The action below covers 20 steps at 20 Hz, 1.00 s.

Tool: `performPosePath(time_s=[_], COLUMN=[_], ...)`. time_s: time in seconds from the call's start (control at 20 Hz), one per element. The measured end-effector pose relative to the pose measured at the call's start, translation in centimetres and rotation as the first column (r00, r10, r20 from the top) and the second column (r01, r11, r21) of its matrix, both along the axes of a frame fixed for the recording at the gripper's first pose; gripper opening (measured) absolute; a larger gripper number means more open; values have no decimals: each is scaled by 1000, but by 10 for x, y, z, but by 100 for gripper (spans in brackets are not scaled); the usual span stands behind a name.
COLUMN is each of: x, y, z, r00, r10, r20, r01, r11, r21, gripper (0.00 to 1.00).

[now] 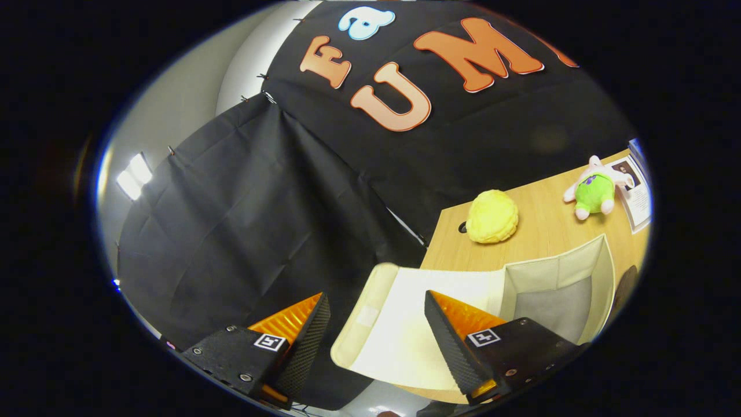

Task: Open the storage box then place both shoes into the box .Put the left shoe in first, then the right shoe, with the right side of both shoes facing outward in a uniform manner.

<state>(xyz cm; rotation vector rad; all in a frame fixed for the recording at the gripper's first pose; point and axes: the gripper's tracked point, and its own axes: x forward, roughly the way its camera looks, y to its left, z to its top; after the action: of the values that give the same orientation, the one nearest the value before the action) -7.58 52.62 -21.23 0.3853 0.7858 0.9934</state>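
Black cloth forms the booth wall point(243, 220) behind everything, with a pale ceiling and a bright light panel point(134, 175) at about nine o'clock from the fingers. Below the cloth, a wooden table point(544, 231) runs off toward two o'clock. On it sits the cream storage box point(573, 278), open, its lid point(405, 324) folded flat toward the gripper point(376, 304), between and just ahead of the fingers. Both fingers are spread wide apart, holding nothing. Beyond the box, at one o'clock, lies a yellow plush point(492, 217); at two o'clock, a green and pink plush toy point(595, 190) beside a printed sheet point(635, 194).
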Motion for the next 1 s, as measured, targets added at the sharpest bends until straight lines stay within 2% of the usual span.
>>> performPosePath(time_s=[0.25,0.55,0.75,1.0], x=[23,59,85,103], y=[-22,-91,-158,-242], z=[6,-5,-23,-46], r00=[995,965,930,880], r10=[-70,-188,-266,-335], r20=[68,182,255,338], r01=[72,210,317,433], r11=[997,972,929,858], r21=[-27,-108,-189,-277], gripper=[98,98,98,98])
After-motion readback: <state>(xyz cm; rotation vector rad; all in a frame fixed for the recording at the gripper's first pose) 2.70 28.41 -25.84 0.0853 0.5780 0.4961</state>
